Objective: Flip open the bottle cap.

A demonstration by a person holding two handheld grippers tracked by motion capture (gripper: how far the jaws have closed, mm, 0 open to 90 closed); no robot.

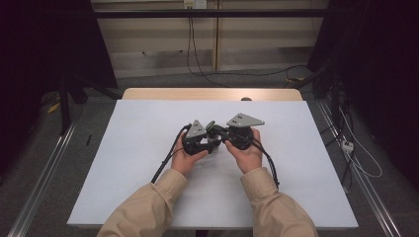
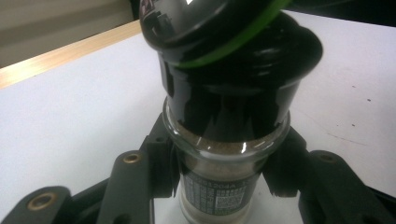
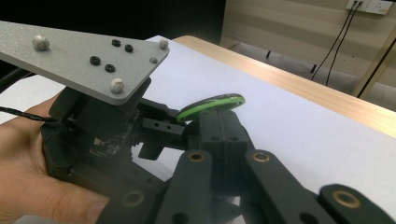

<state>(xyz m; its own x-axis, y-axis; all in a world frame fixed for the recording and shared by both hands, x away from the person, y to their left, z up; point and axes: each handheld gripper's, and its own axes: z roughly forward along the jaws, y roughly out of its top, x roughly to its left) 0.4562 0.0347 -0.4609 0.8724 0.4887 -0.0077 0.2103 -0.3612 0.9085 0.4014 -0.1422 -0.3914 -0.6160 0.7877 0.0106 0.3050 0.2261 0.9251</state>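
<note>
Jar: a small glass jar [image 2: 219, 186] with a shiny black cap [image 2: 233, 70] is seen close up in the left gripper view. Brown powder is seen inside the glass.
Label: a dark label [image 2: 217, 193] with tiny white print is stuck on the glass.
Cap: a thin green ring [image 2: 233, 44] is seen running around the top of the black cap.
Left gripper, own view: the jar is squeezed between the two black jaws of the left gripper [image 2: 219, 179], one jaw on each side of the glass, just under the cap.
Table, left gripper view: a white table [image 2: 70, 107] is seen behind the jar, with a wooden edge [image 2: 60, 56] at the far side.
Right gripper, own view: the right gripper [image 3: 219, 128] is seen with its jaws pressed close together around the black cap, right under the green ring [image 3: 211, 105]. How tight the hold is cannot be told.
Other gripper, right gripper view: the left gripper is seen at the left, held in a hand [image 3: 32, 186], with its grey three-cornered plate [image 3: 79, 58] on top.
High view: both grippers [image 1: 197, 138] [image 1: 240, 133] are seen in the middle of the white table [image 1: 296, 187], held tip to tip by two hands [image 1: 185, 158] [image 1: 248, 157]. The green ring [image 1: 210, 125] is seen between them.
Sleeves: tan sleeves [image 1: 148, 207] are seen coming in from the bottom.
Cables: black cables [image 1: 168, 158] are seen trailing from the grippers across the table.
</note>
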